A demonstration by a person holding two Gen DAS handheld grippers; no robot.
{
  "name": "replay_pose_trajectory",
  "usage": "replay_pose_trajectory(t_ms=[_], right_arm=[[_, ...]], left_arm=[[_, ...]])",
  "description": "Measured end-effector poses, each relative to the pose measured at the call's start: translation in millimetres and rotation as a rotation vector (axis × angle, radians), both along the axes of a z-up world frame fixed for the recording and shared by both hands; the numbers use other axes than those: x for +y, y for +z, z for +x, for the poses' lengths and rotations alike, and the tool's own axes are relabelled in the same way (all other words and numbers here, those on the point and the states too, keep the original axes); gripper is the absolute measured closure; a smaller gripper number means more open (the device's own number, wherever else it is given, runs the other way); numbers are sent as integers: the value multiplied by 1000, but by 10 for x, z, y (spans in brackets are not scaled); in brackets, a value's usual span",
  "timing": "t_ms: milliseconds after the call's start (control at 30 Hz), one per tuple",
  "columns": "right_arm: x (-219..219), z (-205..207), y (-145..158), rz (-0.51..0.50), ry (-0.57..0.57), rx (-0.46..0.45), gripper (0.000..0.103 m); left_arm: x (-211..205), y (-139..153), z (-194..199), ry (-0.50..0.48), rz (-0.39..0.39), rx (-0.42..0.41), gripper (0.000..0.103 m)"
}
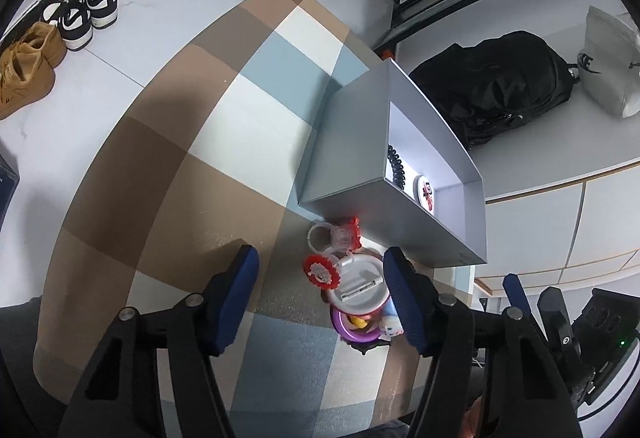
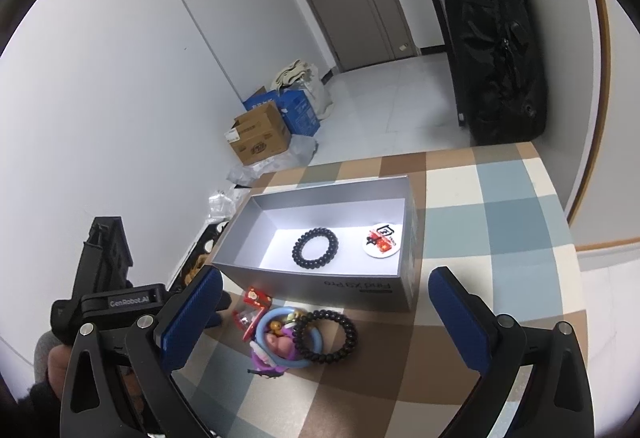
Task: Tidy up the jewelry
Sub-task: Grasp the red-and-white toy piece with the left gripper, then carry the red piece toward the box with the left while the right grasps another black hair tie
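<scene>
Hovering over the small pile of trinkets, the left gripper (image 1: 320,294) is standing released, its blue pads parted with nothing pressed between them, though a red-rimmed charm (image 1: 321,270) and a white round badge (image 1: 360,288) are lying on the cloth in the gap. The right gripper (image 2: 324,318) is also standing released, its blue pads spread wide on either side of the same pile and gripping nothing. Taking the grey box (image 2: 320,284) as the landmark: the pile is sitting just beside its near long wall, outside it, and is made up of a black beaded bracelet (image 2: 326,334) overlapping a blue ring (image 2: 262,324), a purple and pink trinket (image 2: 276,348) under them, and a red charm (image 2: 256,298) nearest the box wall. Inside the box, a second black bracelet (image 2: 315,248) is lying flat on the white floor, and a round white badge with red print (image 2: 381,240) is lying well apart from it toward the box's right end. The box is resting on a checked tablecloth (image 2: 480,238) of brown, blue and cream squares.
</scene>
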State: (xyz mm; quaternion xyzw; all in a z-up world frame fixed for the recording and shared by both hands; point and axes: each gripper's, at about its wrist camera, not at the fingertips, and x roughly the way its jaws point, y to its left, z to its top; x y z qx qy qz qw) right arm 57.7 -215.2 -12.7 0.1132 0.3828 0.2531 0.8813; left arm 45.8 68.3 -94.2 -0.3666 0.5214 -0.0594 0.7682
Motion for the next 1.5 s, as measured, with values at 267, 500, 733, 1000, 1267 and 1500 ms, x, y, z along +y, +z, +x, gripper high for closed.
replay_pose_trajectory(t_ms=[267,500,733,1000,1267,1500], right_arm=[[-23,2,20,10,-4,3,0],[-15,-3,33,11,1,0,0],[1,1,22,7,6,8,0],[-4,16,5,7,2,12,0],[65,10,-13,13,38,26,0],[317,-79,-56,-13,148,45,1]], left_arm=[[-121,22,13,-43,112,4,71],[-389,44,27,-146,267,-20,83],[-357,39,13,-163,266,-11,87],[-340,38,5,-155,201,45,89],[-249,165,-86,-120,133,31,89],[-113,289,-110,-57,46,-17,89]])
